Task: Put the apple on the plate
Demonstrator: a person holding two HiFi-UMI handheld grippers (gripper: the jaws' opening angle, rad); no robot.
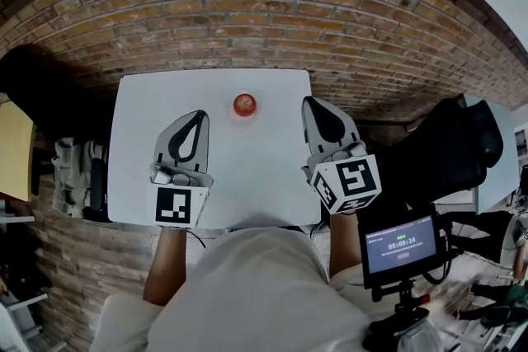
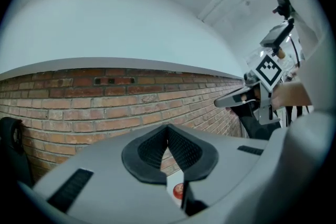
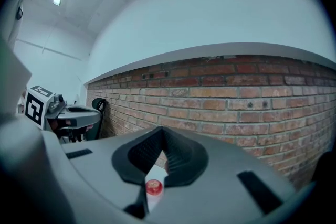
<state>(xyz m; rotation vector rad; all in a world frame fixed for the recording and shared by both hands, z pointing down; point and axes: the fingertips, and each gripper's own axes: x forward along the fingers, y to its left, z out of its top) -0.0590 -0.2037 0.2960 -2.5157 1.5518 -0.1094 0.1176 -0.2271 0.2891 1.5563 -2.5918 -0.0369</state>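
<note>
A small red apple (image 1: 244, 104) sits on the white table (image 1: 136, 136) near its far edge, between the two grippers and ahead of them. I cannot make out a plate against the white top. My left gripper (image 1: 200, 114) lies level over the table, left of the apple, jaws shut and empty. My right gripper (image 1: 308, 101) lies to the apple's right, also shut and empty. In the left gripper view the apple (image 2: 179, 191) shows below the closed left gripper (image 2: 168, 128). The right gripper view shows the apple (image 3: 153, 187) under the closed right gripper (image 3: 164, 131).
A brick wall (image 1: 264, 21) rises just behind the table. A dark chair (image 1: 37, 86) stands at the left and a black bulky object (image 1: 450, 148) at the right. A small timer screen (image 1: 402, 246) is mounted near my right side.
</note>
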